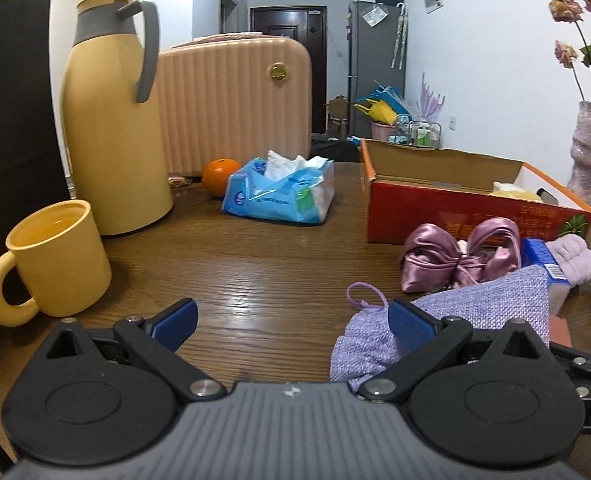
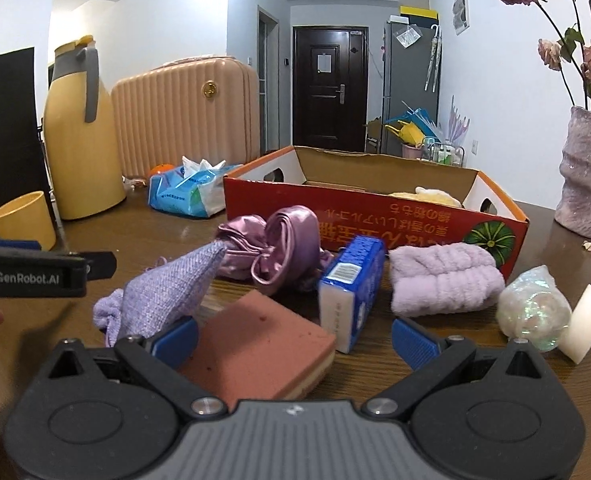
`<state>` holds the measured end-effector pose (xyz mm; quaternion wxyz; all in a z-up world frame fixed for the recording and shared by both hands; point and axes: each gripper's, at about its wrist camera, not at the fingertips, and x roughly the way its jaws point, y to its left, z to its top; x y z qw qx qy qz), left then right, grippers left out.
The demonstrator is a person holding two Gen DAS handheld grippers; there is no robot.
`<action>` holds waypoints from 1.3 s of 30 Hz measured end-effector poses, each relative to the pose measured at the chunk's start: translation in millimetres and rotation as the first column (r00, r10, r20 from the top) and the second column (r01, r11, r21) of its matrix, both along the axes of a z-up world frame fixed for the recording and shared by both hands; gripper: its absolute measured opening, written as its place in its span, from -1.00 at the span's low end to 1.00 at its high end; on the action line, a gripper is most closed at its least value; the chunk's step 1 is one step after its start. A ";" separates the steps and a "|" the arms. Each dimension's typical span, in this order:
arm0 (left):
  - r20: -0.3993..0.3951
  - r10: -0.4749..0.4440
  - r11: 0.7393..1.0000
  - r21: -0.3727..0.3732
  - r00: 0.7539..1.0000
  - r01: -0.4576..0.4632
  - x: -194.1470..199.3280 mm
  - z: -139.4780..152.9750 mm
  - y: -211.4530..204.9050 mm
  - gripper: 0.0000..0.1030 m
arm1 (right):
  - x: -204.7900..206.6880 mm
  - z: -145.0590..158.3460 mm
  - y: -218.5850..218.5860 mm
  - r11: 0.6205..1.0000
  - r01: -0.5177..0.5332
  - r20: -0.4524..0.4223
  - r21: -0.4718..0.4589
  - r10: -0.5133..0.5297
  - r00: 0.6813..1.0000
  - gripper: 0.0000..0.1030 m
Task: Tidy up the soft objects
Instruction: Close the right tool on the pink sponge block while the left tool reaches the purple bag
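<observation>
We hold the left gripper (image 1: 293,326) low over the table (image 1: 255,280), its jaws spread wide and nothing between them; ahead of it lies bare wood, and the pouch (image 1: 447,320) sits at its right finger, whose pad overlaps the cloth, though we cannot tell whether it touches; the pouch's long axis runs from the gathered neck near that finger up and away to the right, toward the satin bow (image 1: 459,258) and the box (image 1: 455,216) beyond.

The right gripper (image 2: 295,338) is likewise wide open and empty; the sponge (image 2: 255,354) lies between its fingers, closer to the left finger, which crosses the sponge's near left edge, and well short of the right one; the sponge's long axis slants from near left to far right; we judge this arm the nearer to the sponge, and the left arm the nearer to the pouch; just past the sponge stands a blue carton (image 2: 351,288), then the towel (image 2: 443,280) ahead and right, a glittery ball (image 2: 535,306) and a white block (image 2: 587,328) off the right finger.

The box is open, straight ahead past the pile; a pale yellow thing (image 2: 427,196) shows over its rim, the rest hidden by the wall; the sponge's near end is covered by the gripper body; in the left view the towel and ball are cut off at the edge.
</observation>
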<state>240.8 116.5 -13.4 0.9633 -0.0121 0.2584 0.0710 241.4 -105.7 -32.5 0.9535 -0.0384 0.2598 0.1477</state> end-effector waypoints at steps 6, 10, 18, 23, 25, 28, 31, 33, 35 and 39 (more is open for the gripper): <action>0.004 0.010 1.000 -0.009 1.000 -0.010 -0.2 1.6 4.7 1.00 | 7.8 0.9 15.9 1.000 0.002 -0.015 0.002 -0.002 1.000 1.00; 0.005 0.009 1.000 -0.005 1.000 -0.009 -0.7 2.2 4.1 1.00 | 16.9 -3.5 26.0 1.000 0.001 -0.051 -0.007 -0.002 0.999 1.00; 0.009 0.014 1.000 -0.011 1.000 -0.014 -1.8 3.0 5.5 1.00 | 20.6 -7.3 12.3 0.996 -0.054 -0.118 0.075 0.063 0.991 0.50; 0.014 0.017 1.000 -0.011 1.000 -0.017 -2.8 3.9 5.3 1.00 | 17.5 -7.6 2.1 0.979 -0.101 -0.148 0.178 0.128 0.981 0.15; 0.016 0.019 1.000 -0.012 1.000 -0.018 -2.8 4.3 5.7 1.00 | 14.0 -6.4 0.2 0.978 -0.097 -0.133 0.184 0.123 0.984 -0.22; 0.017 0.021 1.000 -0.012 1.000 -0.021 -3.1 4.5 5.7 1.00 | 10.3 -2.8 -10.6 0.972 -0.086 -0.113 0.220 0.113 0.987 -0.44; 0.016 0.023 1.000 -0.010 1.000 -0.023 -2.7 4.4 6.1 1.00 | 8.5 -1.7 -18.8 0.969 -0.077 -0.100 0.237 0.103 0.990 -0.55; 0.018 0.027 1.000 -0.010 0.999 -0.027 -2.9 4.4 6.2 1.00 | 6.5 0.5 -24.4 0.965 -0.072 -0.086 0.252 0.096 0.992 -0.61; 0.020 0.031 0.999 -0.012 0.999 -0.031 -3.5 4.7 6.3 1.00 | 3.7 4.3 -30.6 0.960 -0.071 -0.064 0.270 0.091 0.994 -0.66; 0.022 0.039 0.999 -0.014 0.999 -0.039 -3.0 4.6 7.9 1.00 | -2.0 10.0 -43.3 0.953 -0.063 -0.027 0.296 0.075 0.997 -0.72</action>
